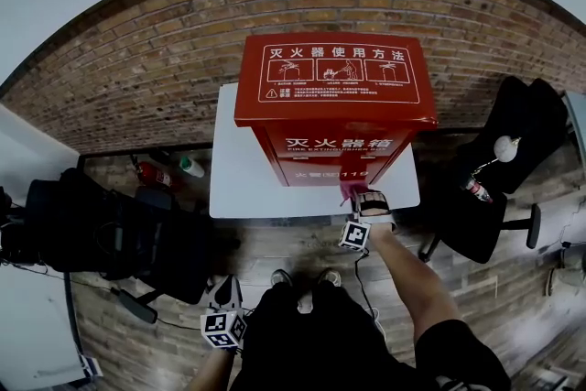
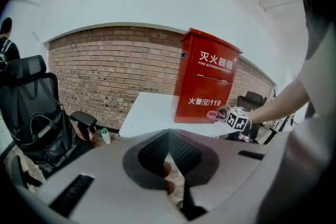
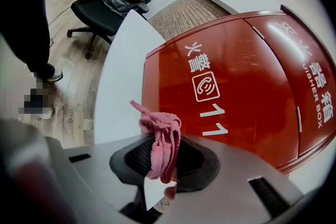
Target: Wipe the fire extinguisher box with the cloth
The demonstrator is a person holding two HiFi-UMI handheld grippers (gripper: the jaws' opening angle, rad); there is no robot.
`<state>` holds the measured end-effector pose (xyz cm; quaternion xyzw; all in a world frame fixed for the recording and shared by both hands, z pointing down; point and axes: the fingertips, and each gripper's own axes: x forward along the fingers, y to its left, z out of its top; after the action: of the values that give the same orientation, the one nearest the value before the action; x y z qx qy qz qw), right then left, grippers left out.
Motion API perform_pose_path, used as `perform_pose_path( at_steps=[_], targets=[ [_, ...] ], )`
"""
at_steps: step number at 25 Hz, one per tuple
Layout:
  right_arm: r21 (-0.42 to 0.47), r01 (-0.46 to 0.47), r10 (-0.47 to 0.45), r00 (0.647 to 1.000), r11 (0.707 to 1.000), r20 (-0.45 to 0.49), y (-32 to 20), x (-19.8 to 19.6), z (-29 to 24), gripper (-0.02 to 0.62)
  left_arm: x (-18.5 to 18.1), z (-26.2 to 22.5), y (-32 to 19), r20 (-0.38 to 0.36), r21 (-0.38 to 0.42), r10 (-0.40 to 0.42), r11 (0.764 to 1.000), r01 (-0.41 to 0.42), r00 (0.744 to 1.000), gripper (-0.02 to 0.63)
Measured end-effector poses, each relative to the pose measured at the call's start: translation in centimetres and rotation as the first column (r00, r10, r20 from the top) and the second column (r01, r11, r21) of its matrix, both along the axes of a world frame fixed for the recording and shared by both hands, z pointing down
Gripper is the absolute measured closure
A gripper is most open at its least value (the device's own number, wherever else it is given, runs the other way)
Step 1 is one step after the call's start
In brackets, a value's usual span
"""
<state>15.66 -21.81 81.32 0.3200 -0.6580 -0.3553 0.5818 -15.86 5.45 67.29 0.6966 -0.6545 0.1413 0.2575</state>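
The red fire extinguisher box (image 1: 334,105) stands upright on a white table (image 1: 238,188) against the brick wall. My right gripper (image 1: 357,195) is at the lower front face of the box, shut on a bunched pink cloth (image 1: 348,188). In the right gripper view the cloth (image 3: 160,139) bulges out between the jaws of the right gripper (image 3: 160,152), close to the box front (image 3: 236,81) by the "11" print. My left gripper (image 1: 226,290) hangs low near the person's legs, well away from the table. The left gripper (image 2: 168,152) is shut and holds nothing; its view shows the box (image 2: 207,78) and the cloth (image 2: 213,115).
A black office chair with a bag (image 1: 101,233) stands left of the table, another black chair (image 1: 494,188) on the right. A small red extinguisher (image 1: 151,174) and a green-capped bottle (image 1: 190,167) sit on the floor by the wall. The floor is wooden.
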Motion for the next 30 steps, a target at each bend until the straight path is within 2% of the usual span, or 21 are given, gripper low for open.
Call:
perform_pose_path(
  at_steps=[11, 30],
  targets=[
    [0.035, -0.017, 0.016, 0.999, 0.999, 0.034, 0.0, -0.2, -2.9, 0.497, -0.2, -0.2, -1.0, -0.006, -0.005, 0.04, 0.999, -0.04, 0.999, 0.583],
    [0.097, -0.037, 0.033, 0.999, 0.995, 0.038, -0.2, -0.7, -7.9, 0.497, -2.0, -2.0, -3.4, -0.008, 0.046, 0.076, 0.996, -0.075, 0.997, 0.584]
  ],
)
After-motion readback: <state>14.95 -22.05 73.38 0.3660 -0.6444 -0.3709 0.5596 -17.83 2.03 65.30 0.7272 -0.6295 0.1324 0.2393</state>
